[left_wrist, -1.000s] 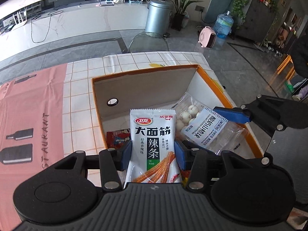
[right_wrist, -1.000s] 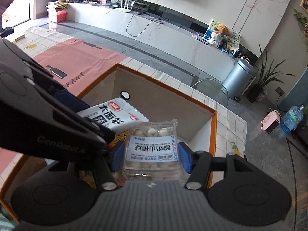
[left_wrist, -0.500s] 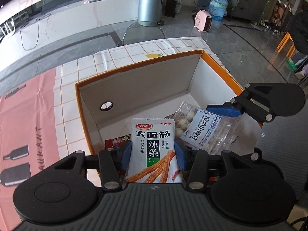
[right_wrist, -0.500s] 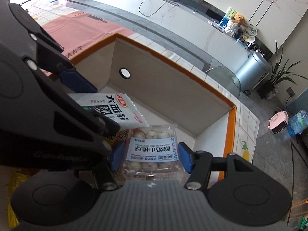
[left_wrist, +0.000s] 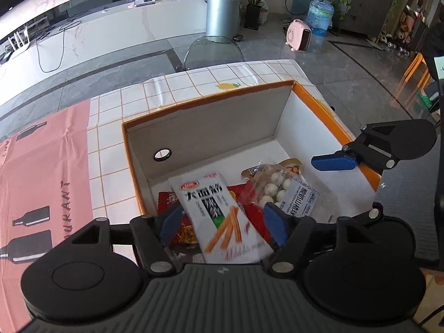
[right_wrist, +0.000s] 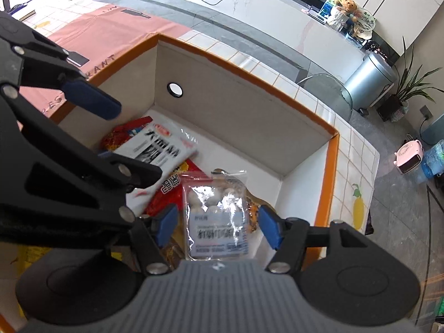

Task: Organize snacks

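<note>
- Opening my left claw (left_wrist: 222,223), I've freed the white spicy-strip packet (left_wrist: 219,211) over the orange-rimmed box (left_wrist: 335,123).
- My right claw (right_wrist: 216,226) is opening too, pads clear of the clear ball bag (right_wrist: 216,216); either could snag a finger and land crooked.

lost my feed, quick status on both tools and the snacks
Left tool opening, white packet loose. Right tool opening, clear bag loose. Both over box, nothing blocking.

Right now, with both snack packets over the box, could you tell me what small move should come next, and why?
Probably lift both tools straight up out of the box. The left tool is opening, its pads clear of the white spicy-strip packet, which is blurred, apparently dropping. The right tool is opening too, with gaps beside the clear bag of white balls.
</note>
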The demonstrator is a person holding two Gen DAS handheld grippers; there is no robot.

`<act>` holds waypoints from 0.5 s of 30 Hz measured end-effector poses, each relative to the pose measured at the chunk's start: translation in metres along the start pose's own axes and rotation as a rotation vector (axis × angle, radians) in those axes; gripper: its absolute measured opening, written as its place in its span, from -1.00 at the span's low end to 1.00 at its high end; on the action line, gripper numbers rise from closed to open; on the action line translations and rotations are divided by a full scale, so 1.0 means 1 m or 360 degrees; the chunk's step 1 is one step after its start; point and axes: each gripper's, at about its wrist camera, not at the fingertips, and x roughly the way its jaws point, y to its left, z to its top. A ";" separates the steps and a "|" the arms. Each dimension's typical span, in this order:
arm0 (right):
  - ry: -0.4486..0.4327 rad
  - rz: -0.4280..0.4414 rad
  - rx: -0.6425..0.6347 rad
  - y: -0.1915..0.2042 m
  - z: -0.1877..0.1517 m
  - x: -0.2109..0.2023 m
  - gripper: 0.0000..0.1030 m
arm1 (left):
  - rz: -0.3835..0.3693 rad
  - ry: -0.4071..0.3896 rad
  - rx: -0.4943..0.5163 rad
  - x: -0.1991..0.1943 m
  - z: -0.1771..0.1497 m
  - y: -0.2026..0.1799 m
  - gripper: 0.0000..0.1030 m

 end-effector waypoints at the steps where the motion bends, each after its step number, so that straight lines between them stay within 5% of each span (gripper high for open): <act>1: 0.0007 -0.0003 0.0000 0.000 0.001 -0.004 0.30 | -0.0008 -0.0010 -0.0008 -0.005 0.000 0.001 0.55; 9: 0.0011 -0.0018 0.0044 0.006 0.010 -0.046 0.35 | 0.0015 -0.0154 -0.0010 -0.054 -0.006 0.005 0.56; 15: -0.0111 -0.0040 0.0123 0.016 0.009 -0.090 0.39 | 0.0058 -0.0296 -0.0002 -0.103 -0.022 0.011 0.57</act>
